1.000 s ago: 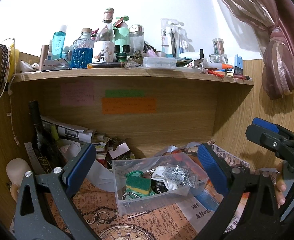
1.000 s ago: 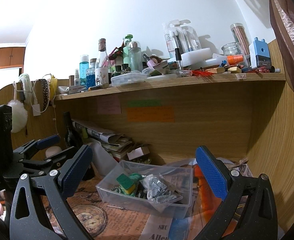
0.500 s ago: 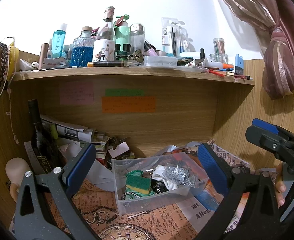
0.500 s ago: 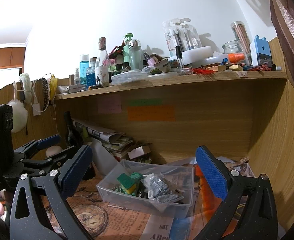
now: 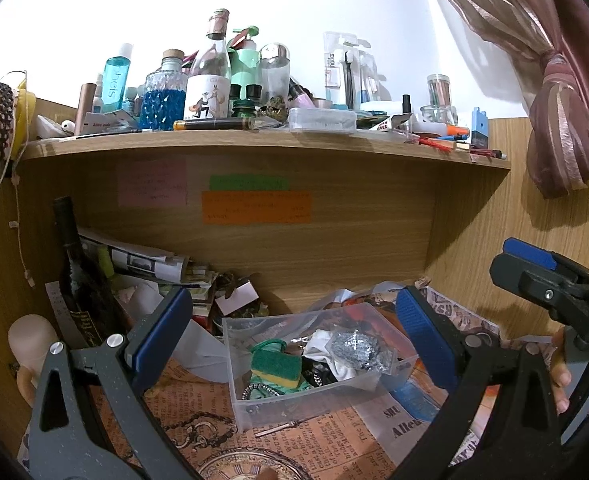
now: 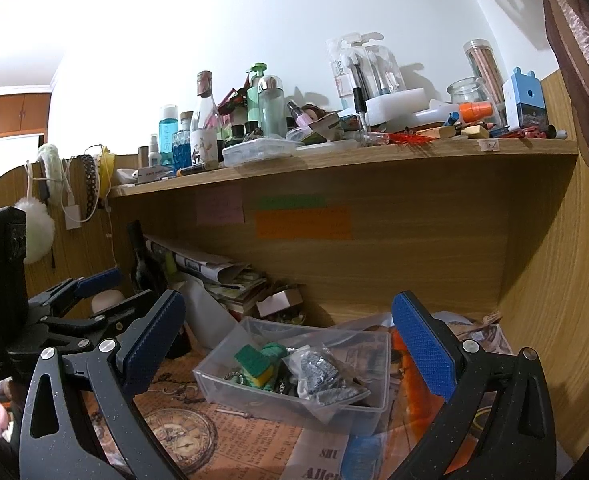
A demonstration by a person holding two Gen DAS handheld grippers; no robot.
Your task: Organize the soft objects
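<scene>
Sponge (image 5: pixel 273 367) and other soft things lay in the clear plastic bin (image 5: pixel 250 404) on the newspaper-covered counter (image 5: pixel 198 400), under the wooden shelf (image 5: pixel 254 142) crowded with bottles. Beside the green-and-yellow sponge sat a silvery scrubber in a bag (image 5: pixel 358 348) and a white cloth (image 5: pixel 322 340). You held your left hand-held gripper (image 5: pixel 294 340) above and in front of the bin, its blue pads spread wide and holding nothing. Your right hand-held gripper (image 6: pixel 288 346) hung likewise, wide apart and empty, facing the bin from the right. A dark wine bottle (image 5: pixel 78 276) leaned at the left.
</scene>
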